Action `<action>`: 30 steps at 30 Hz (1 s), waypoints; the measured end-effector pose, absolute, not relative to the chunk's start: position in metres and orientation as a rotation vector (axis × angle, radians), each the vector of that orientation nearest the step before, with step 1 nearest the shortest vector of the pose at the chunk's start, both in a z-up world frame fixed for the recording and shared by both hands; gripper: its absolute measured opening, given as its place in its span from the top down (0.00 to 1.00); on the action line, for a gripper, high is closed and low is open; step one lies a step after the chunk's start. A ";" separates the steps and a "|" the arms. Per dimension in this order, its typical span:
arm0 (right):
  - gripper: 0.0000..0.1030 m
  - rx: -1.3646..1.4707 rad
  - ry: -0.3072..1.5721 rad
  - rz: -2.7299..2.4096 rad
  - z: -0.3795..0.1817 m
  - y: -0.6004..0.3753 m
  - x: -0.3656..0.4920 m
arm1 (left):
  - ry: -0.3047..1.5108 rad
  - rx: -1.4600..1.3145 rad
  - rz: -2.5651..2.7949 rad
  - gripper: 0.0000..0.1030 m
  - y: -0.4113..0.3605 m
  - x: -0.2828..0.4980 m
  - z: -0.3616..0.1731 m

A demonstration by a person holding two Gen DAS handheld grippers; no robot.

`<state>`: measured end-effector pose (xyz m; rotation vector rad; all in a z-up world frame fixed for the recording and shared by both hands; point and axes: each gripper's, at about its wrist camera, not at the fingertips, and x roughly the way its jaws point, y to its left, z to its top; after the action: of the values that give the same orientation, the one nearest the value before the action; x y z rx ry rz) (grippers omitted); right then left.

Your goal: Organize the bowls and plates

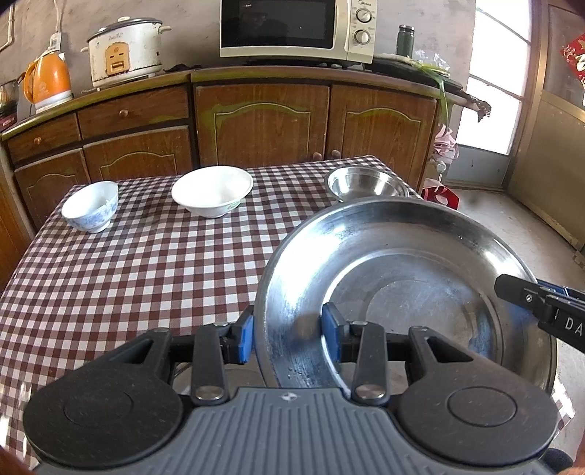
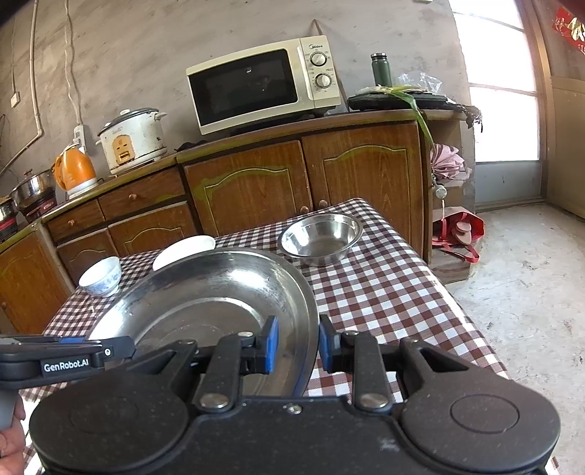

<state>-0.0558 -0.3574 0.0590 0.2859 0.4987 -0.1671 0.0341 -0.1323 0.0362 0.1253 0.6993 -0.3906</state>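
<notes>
A large steel plate [image 1: 402, 270] [image 2: 204, 292] is held above the checked table, tilted, gripped at both sides. My left gripper [image 1: 289, 334] is shut on its left rim, blue pads either side of the edge. My right gripper [image 2: 298, 343] is shut on its right rim, and shows as a black finger [image 1: 530, 296] in the left wrist view. Beyond the plate stand a steel bowl [image 1: 365, 182] [image 2: 321, 234], a wide white bowl [image 1: 212, 190] [image 2: 182, 250] and a small blue-patterned bowl [image 1: 91, 204] [image 2: 100, 274].
The table [image 1: 128, 274] [image 2: 395, 292] has a red-and-white checked cloth. Behind it runs a wooden cabinet [image 1: 263, 120] bearing a microwave [image 1: 296, 27], a rice cooker [image 1: 126, 49] and an orange kettle [image 1: 45, 80]. To the right is bare concrete floor [image 2: 530, 292].
</notes>
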 end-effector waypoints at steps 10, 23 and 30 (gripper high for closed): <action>0.71 0.279 0.516 -0.135 0.054 -0.343 -0.053 | 0.712 0.118 -0.364 0.62 -0.118 0.035 0.033; 0.71 0.262 0.529 -0.107 0.051 -0.328 -0.050 | 0.718 0.106 -0.339 0.62 -0.102 0.033 0.030; 0.71 0.249 0.539 -0.084 0.049 -0.319 -0.049 | 0.725 0.095 -0.325 0.62 -0.092 0.032 0.028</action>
<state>-0.0487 -0.3186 0.0491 0.2493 0.5392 -0.0838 0.0320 -0.0919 0.0276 0.0952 0.7252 -0.3246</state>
